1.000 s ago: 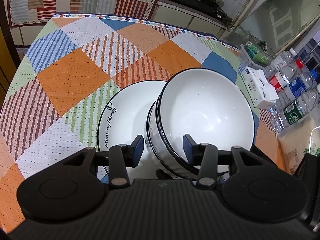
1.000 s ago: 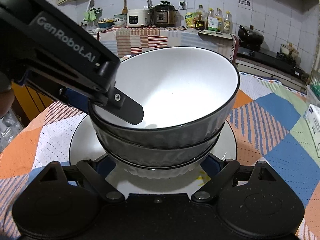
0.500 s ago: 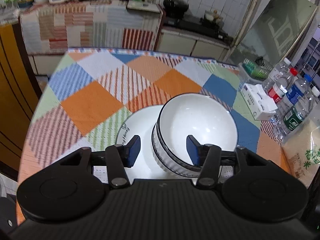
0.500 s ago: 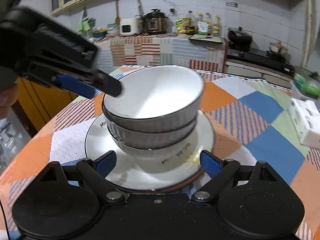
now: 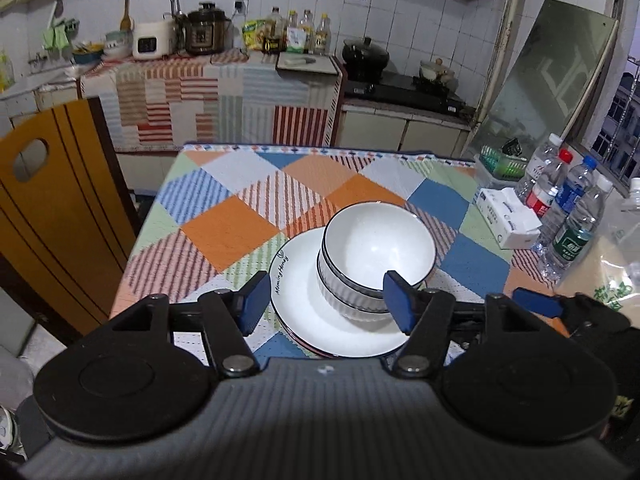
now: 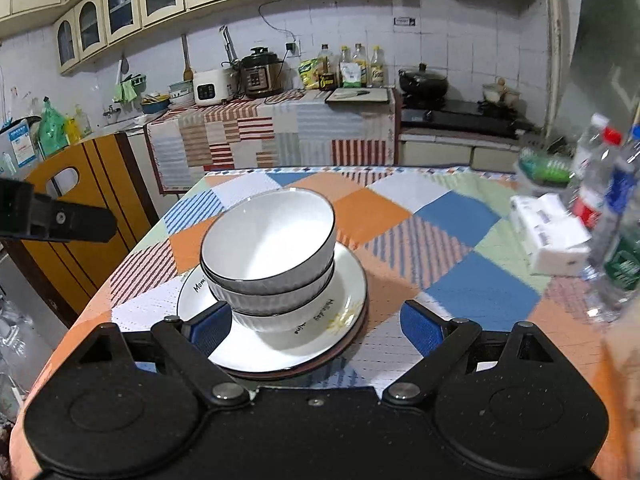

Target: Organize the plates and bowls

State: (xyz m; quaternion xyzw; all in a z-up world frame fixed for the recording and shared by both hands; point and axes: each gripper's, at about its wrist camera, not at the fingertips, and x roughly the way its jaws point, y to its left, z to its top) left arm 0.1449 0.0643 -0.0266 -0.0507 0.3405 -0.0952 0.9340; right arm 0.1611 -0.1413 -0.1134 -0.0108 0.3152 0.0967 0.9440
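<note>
A stack of white black-rimmed bowls (image 5: 376, 260) (image 6: 268, 256) stands on a white plate (image 5: 300, 300) (image 6: 340, 308) lettered "Morning Honey", which lies on a darker plate on the patchwork tablecloth. My left gripper (image 5: 324, 300) is open and empty, held back above the near side of the plate. My right gripper (image 6: 316, 328) is open and empty, just short of the plate's near rim. The left gripper's finger shows at the left edge of the right wrist view (image 6: 60, 222).
A tissue box (image 5: 508, 216) (image 6: 552, 236) and several water bottles (image 5: 568, 216) (image 6: 612, 216) stand at the table's right side. A green basket (image 5: 500, 160) sits behind them. A wooden chair back (image 5: 52, 208) stands left of the table. A kitchen counter lies behind.
Both grippers have pulled back and up from the bowl stack. The left gripper, whose fingers straddled the top bowl's rim, has let go and opened wider. The bowls stay stacked on the plate.
</note>
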